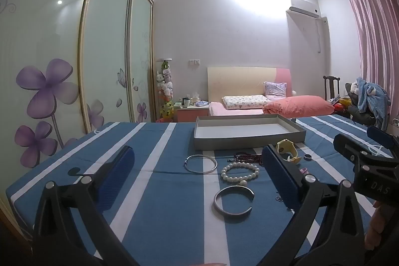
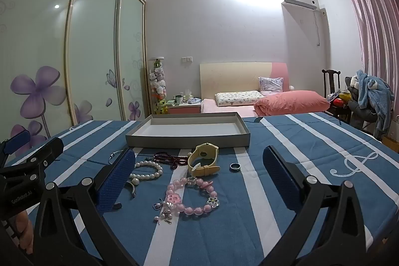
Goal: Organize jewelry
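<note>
Jewelry lies on a blue striped cloth in front of an empty grey tray (image 1: 249, 142) (image 2: 187, 141). The left wrist view shows a thin silver bangle (image 1: 216, 164), a pearl bracelet (image 1: 225, 170), a silver cuff (image 1: 217, 201), dark red beads (image 1: 249, 156), a yellow watch (image 1: 286, 150) and a ring (image 1: 307, 156). The right wrist view has the watch (image 2: 203, 158), the ring (image 2: 235, 166), a pink bead bracelet (image 2: 188, 210), the pearls (image 2: 152, 175) and small charms (image 2: 164, 213). My left gripper (image 1: 197, 151) and right gripper (image 2: 199, 153) hover above the cloth, both wide open and holding nothing.
The cloth (image 2: 311, 153) runs far to the right with a white clef motif. Sliding wardrobe doors (image 1: 104, 54) stand at the left, a bed (image 1: 274, 104) lies behind the table, and a chair piled with clothes (image 2: 369, 96) is at the right. A hand shows at each frame's edge.
</note>
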